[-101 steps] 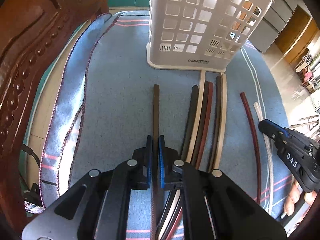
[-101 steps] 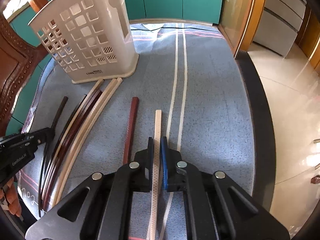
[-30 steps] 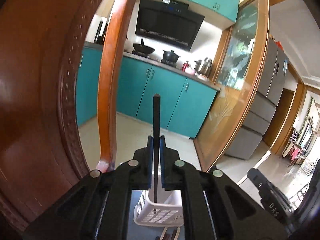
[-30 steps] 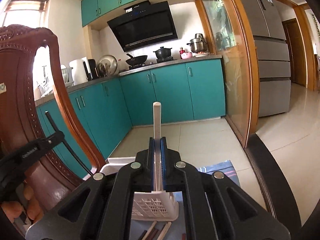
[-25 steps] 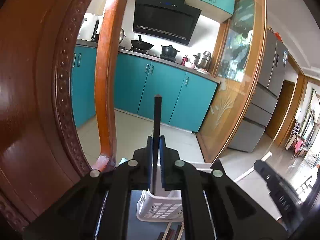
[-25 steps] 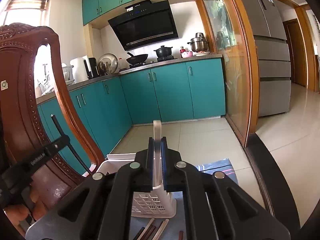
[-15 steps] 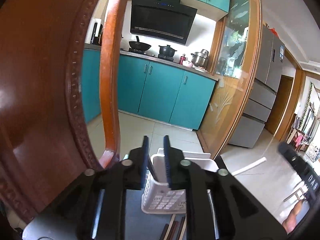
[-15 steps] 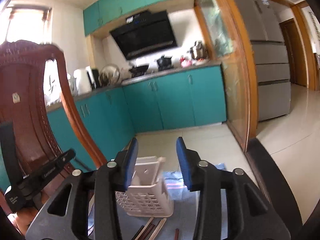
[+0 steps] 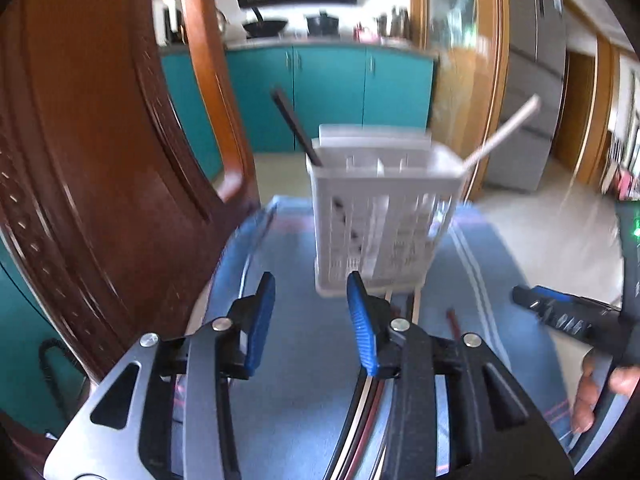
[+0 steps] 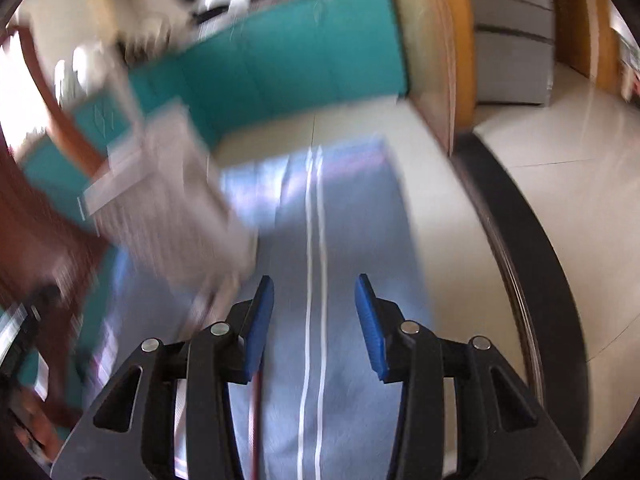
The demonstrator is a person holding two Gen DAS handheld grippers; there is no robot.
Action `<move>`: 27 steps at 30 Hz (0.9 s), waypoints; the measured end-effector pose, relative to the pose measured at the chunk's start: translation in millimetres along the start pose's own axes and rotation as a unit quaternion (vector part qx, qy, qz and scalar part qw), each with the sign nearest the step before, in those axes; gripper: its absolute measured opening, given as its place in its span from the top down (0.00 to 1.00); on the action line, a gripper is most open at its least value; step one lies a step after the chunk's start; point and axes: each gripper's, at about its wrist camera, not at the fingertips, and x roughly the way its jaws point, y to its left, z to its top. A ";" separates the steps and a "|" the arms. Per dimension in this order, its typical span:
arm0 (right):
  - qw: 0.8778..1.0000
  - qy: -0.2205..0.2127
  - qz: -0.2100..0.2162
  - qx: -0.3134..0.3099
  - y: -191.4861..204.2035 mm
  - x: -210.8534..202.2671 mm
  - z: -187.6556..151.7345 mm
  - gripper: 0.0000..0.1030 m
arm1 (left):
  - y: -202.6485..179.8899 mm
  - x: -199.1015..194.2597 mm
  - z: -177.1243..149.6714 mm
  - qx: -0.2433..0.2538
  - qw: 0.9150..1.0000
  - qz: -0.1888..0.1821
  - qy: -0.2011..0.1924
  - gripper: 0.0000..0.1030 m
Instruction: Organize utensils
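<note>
Left wrist view, left to right: carved dark-red wooden chair back [image 9: 80, 184] fills the left edge. Left gripper [image 9: 311, 322] jaws are parting, nothing between them, only the blue striped cloth [image 9: 296, 400] on the worktop below. White plastic lattice utensil basket [image 9: 380, 220] stands upright on the cloth beyond the jaws. A dark brown chopstick [image 9: 294, 124] leans out of its left compartment, tilted left; a cream-white chopstick [image 9: 502, 134] leans out of its right end, tilted right. A bundle of dark and pale chopsticks [image 9: 372, 396] lies flat on the cloth, running under the right finger toward the basket's base. A single dark-red chopstick [image 9: 452, 322] lies just right of it. Far right: the right gripper [image 9: 560, 316] in a person's hand [image 9: 600, 384].

Right wrist view is heavily blurred. Basket [image 10: 168, 192] sits at upper left, details unreadable. Right gripper [image 10: 315, 320] jaws released, empty, over the cloth's two white stripes [image 10: 314, 280]. The dark-red chopstick [image 10: 256, 420] lies on the cloth under the left finger.
</note>
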 end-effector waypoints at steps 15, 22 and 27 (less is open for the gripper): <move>0.992 0.075 -0.037 -0.099 56.7 48.2 -32.7 0.61 | 11.2 40.2 -20.8 0.010 0.995 0.019 0.095 0.43; 0.992 0.072 -0.058 -0.082 43.0 47.5 -23.9 0.92 | -0.9 57.7 -35.3 0.034 0.990 0.029 0.130 0.42; 0.994 0.072 -0.056 -0.063 32.1 48.3 -20.3 0.92 | -5.8 67.7 -45.4 0.030 0.988 0.004 0.153 0.41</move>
